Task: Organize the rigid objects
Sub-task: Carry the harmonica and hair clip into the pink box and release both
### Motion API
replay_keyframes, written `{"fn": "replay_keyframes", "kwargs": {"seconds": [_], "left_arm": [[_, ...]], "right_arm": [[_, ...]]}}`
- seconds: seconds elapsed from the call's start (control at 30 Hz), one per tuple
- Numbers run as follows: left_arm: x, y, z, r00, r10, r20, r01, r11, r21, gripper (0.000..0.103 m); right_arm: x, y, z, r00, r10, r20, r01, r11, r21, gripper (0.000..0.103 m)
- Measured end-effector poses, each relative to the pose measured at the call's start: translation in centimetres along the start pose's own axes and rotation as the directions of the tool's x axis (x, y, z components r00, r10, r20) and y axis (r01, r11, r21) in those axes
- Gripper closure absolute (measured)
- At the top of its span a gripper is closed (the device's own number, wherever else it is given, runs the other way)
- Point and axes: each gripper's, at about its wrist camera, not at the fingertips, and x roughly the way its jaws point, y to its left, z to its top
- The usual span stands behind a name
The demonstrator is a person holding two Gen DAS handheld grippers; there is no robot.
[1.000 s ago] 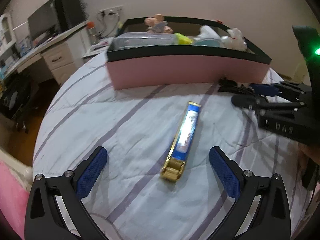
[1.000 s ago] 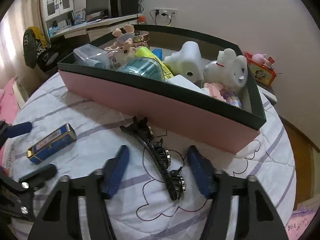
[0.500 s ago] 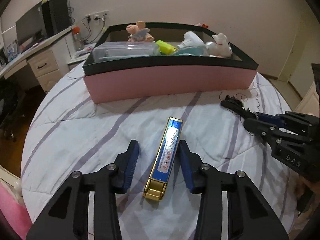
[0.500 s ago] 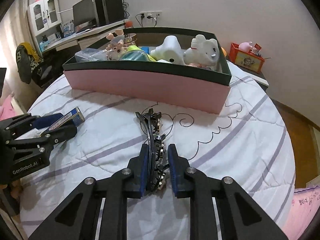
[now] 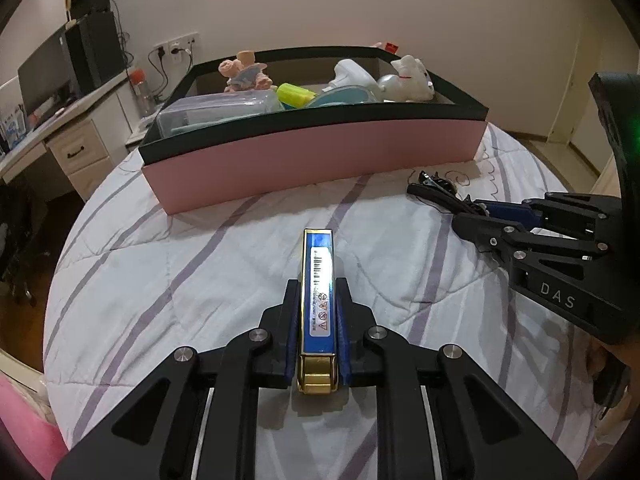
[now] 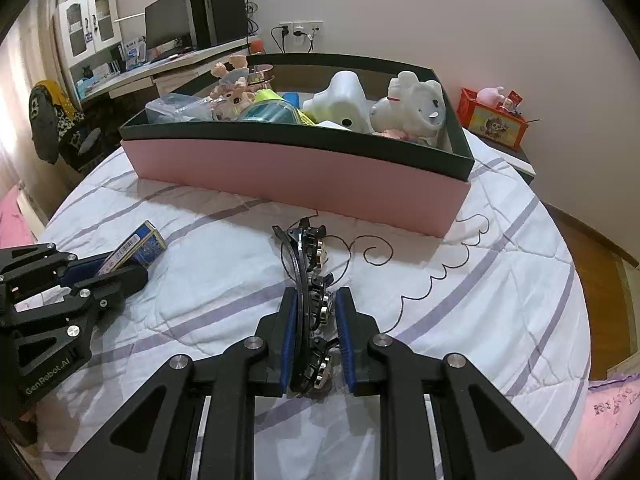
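Left wrist view, dead centre: your left gripper (image 5: 318, 314) has its blue pads (image 5: 293, 320) clamped on both long sides of the blue-and-gold box (image 5: 318, 300). Box points to 12 o'clock, gold end toward you; I can't tell whether it is touching the quilt (image 5: 168, 280). At 12 o'clock beyond it sits the pink bin (image 5: 320, 160), already loaded: a clear case (image 5: 218, 110), a yellow-green piece (image 5: 294, 94), a white toy (image 5: 408, 76), a pink figure (image 5: 244, 74). At 3 o'clock your right gripper (image 5: 470, 214) shows side-on with the black hair clip (image 5: 436, 192) sticking out ahead of its tips.

Right wrist view, centre: right gripper (image 6: 316, 322) fingers are narrowed onto the hair clip (image 6: 310, 280), pads against both flanks, clip's far end aimed at 12 o'clock toward the bin (image 6: 296, 172). At 9 o'clock the left gripper (image 6: 108, 270) holds the box (image 6: 140, 246), far end poking out.

Progress, my read: bin mostly filled, both grasps made, and these two look like the only loose items on the quilt (image 6: 460, 300). What's left for you: lift each, carry over the dark rim, drop both inside. Free space shows at the bin's right end, past the white toy (image 6: 412, 108).
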Motion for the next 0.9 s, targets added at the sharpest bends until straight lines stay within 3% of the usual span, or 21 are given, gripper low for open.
{"fn": "replay_keyframes", "kwargs": {"seconds": [0.17,0.53,0.73,0.9], "left_arm": [[-0.5,-0.1,0.1,1.000,-0.005,0.006,0.005,1.000,-0.008,0.088],[-4.7,-1.0,2.7,0.993,-0.009,0.121,0.003,0.999,0.049,0.088],[-6.0,-1.1,6.2,0.986,-0.010,0.166,-0.006,0.995,0.095,0.088],[-5.5,-0.4,10.2,0.980,-0.057,0.188,0.035,0.993,0.117,0.088]], "right_arm": [[-1.4,0.2,-0.4,0.998,0.033,0.049,-0.034,0.999,0.021,0.084],[-4.8,1.4,0.9,0.988,0.076,0.132,-0.078,0.997,0.007,0.084],[-6.6,1.4,3.2,0.978,0.081,0.190,-0.080,0.997,-0.017,0.084],[-6.9,0.6,6.8,0.974,0.065,0.218,-0.057,0.998,-0.042,0.084]]}}
